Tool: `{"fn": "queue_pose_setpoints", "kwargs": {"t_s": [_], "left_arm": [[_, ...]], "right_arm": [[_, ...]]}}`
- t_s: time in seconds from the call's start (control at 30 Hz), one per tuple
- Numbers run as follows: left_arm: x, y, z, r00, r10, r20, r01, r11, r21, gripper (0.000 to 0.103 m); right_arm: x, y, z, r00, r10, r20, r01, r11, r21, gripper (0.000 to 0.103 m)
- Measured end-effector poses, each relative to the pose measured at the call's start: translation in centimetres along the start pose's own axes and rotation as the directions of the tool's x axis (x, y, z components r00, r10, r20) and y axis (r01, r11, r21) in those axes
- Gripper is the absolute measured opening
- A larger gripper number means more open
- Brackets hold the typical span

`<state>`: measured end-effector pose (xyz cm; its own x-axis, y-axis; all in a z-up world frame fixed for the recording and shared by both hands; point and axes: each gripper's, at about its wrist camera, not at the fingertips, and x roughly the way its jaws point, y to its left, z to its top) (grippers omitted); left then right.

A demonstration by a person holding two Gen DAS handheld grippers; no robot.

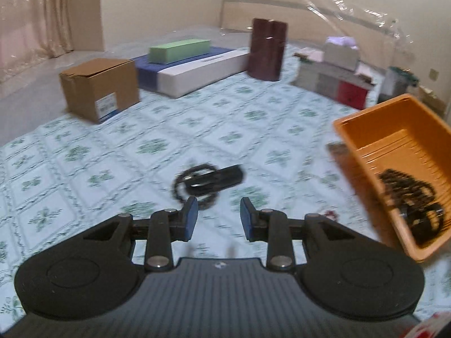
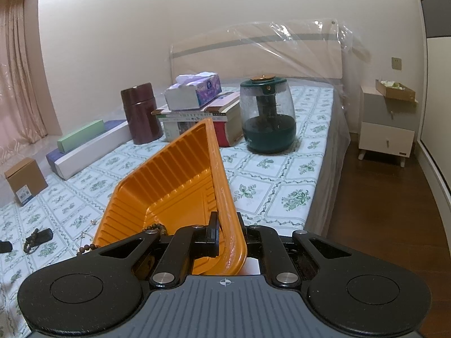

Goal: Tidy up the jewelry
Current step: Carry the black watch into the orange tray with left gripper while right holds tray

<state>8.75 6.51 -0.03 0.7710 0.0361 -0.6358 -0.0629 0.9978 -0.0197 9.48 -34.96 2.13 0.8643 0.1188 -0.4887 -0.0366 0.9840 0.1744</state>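
At the left of the scene, on the patterned bed (image 1: 118,146), lay the next piece of jewelry: a dark beaded bracelet (image 1: 180,188) looped around or against a black oblong block (image 1: 217,179); motion blur kept us from telling whether the block sat inside the loop or on top of it. We judged the bracelet to be light, limp and free to sag, its round beads likely to roll or slip under flat pads, so the best hold appeared to be across a single run of beads at the near side of the loop, clear of the block, with the jaws closing squarely over the strand. Directly in front of it hovered our left gripper (image 1: 217,216), its blue pads standing partly apart with nothing between them, not yet touching the bracelet. Further right, the orange tray (image 2: 180,169) was tilted with one end raised, and already contained a heap of dark bead strands (image 1: 408,197) gathered at its low end. The tray looked like thin, ribbed plastic: light, somewhat flexible, and smooth enough to slide in a pinch. Our right gripper (image 2: 228,235) was clamped fully on the tray's near side wall, one finger inside and one outside. In the right wrist view a brown bead strand (image 2: 93,246) trailed over the low rim; we considered it liable to slip out if the tray tipped further.
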Motion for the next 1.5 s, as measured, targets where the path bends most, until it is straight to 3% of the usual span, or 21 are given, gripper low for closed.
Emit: {"fn": "queue_pose_setpoints", "kwargs": {"t_s": [0.2, 0.3, 0.47, 0.73, 1.13, 1.5], "left_arm": [[2.2, -0.2, 0.0, 0.999, 0.036, 0.012, -0.037, 0.996, 0.085, 0.029], [3.7, -0.8, 0.3, 1.0, 0.022, -0.005, -0.021, 0.992, 0.127, 0.029], [5.7, -2.5, 0.4, 0.999, 0.046, -0.01, -0.042, 0.965, 0.259, 0.026], [7.5, -3.7, -0.3, 0.994, 0.108, -0.019, -0.091, 0.912, 0.4, 0.006], [3.3, -2.8, 1.1, 0.995, 0.099, 0.032, -0.103, 0.916, 0.388, 0.006], [-2.3, -2.4, 2.7, 0.998, -0.029, 0.047, 0.016, 0.966, 0.257, 0.006]], "right_arm": [[0.0, 0.1, 0.0, 1.0, -0.004, -0.002, 0.004, 1.0, -0.005, 0.009], [0.0, 0.1, 0.0, 1.0, -0.005, -0.003, 0.005, 1.0, -0.006, 0.009], [0.1, 0.0, 0.0, 1.0, -0.008, -0.006, 0.008, 1.0, -0.004, 0.009], [0.0, -0.1, -0.2, 1.0, -0.012, -0.01, 0.012, 1.0, -0.002, 0.009], [-0.1, 0.0, -0.3, 1.0, -0.008, -0.006, 0.008, 1.0, -0.005, 0.009], [-0.5, 0.3, 0.0, 1.0, 0.0, 0.001, 0.0, 1.0, -0.008, 0.009]]}}
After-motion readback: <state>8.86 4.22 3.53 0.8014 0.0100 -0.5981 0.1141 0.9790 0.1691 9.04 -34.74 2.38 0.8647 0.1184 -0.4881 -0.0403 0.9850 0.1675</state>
